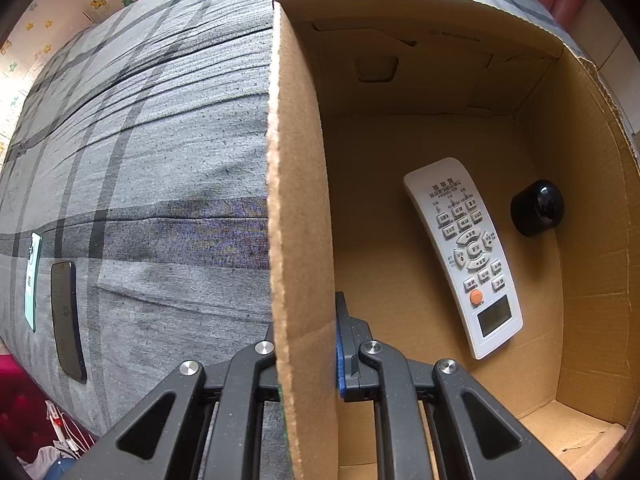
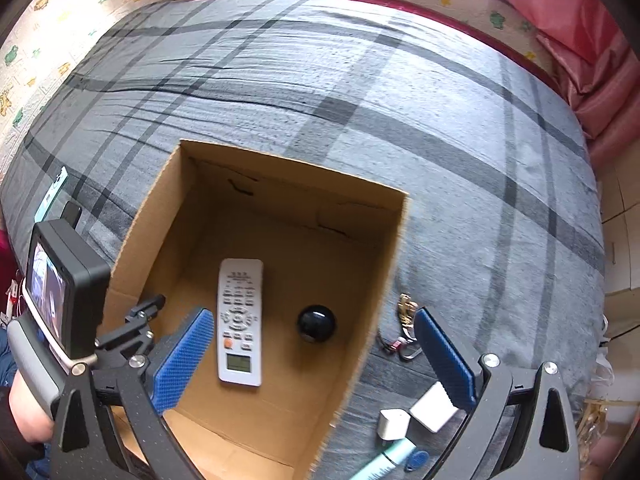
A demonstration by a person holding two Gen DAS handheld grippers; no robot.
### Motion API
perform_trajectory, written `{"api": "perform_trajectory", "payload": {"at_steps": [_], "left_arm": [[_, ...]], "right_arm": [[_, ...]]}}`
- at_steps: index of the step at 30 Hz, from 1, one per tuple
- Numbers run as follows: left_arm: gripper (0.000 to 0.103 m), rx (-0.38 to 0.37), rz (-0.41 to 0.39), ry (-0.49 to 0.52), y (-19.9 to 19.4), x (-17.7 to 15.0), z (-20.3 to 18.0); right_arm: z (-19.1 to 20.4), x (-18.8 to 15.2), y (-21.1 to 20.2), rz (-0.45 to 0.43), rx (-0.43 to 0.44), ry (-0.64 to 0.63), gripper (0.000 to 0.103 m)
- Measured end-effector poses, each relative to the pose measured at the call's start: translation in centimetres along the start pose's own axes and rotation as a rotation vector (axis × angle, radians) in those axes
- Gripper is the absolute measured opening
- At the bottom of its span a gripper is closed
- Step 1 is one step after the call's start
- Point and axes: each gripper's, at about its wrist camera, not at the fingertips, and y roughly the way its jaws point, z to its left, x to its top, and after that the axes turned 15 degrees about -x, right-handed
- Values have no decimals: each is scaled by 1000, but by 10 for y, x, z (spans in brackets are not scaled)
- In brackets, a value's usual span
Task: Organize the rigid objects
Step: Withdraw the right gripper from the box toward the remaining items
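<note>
Your left gripper [image 1: 306, 364] is clamped tight on the near left wall of the cardboard box [image 1: 296, 184], one finger outside and the blue-padded one inside. Your right gripper [image 2: 316, 356] hangs above the box with its jaws spread as wide as they go and nothing between the blue pads [image 2: 184, 356].

Down on the box floor, the white remote control [image 2: 240, 320] lies flat, face up, its long axis running from you towards the far wall: the little display and the orange button sit at the near end, the plain end points away. Small printed characters label the keys and head the top of the remote, but you cannot read them at this size. Just to the right of it, apart from it, lies a black round object [image 2: 316, 323], glossy on top.

On the grey checked bedsheet [image 2: 440, 120] to the right of the box, near your right finger, lie a white charger plug [image 2: 394, 424], a white block [image 2: 434, 406], a mint-coloured tube [image 2: 384, 460], a blue fob [image 2: 416, 460] and a bunch of keys [image 2: 404, 312]. To the left of the box lie a dark phone [image 1: 68, 320] and a mint-green phone [image 1: 32, 280], side by side, both with their long axes pointing away from you.

Faint printing marks the far inner wall of the box, too small to read
</note>
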Motion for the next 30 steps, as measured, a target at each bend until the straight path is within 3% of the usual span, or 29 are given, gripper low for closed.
{"api": "perform_trajectory", "payload": {"at_steps": [20, 30], "left_arm": [[13, 6, -3, 1, 0, -1, 2], [13, 12, -4, 2, 1, -1, 1]], "right_arm": [[-85, -43, 8, 66, -61, 158, 102], [-115, -72, 36, 113, -95, 228, 102]]}}
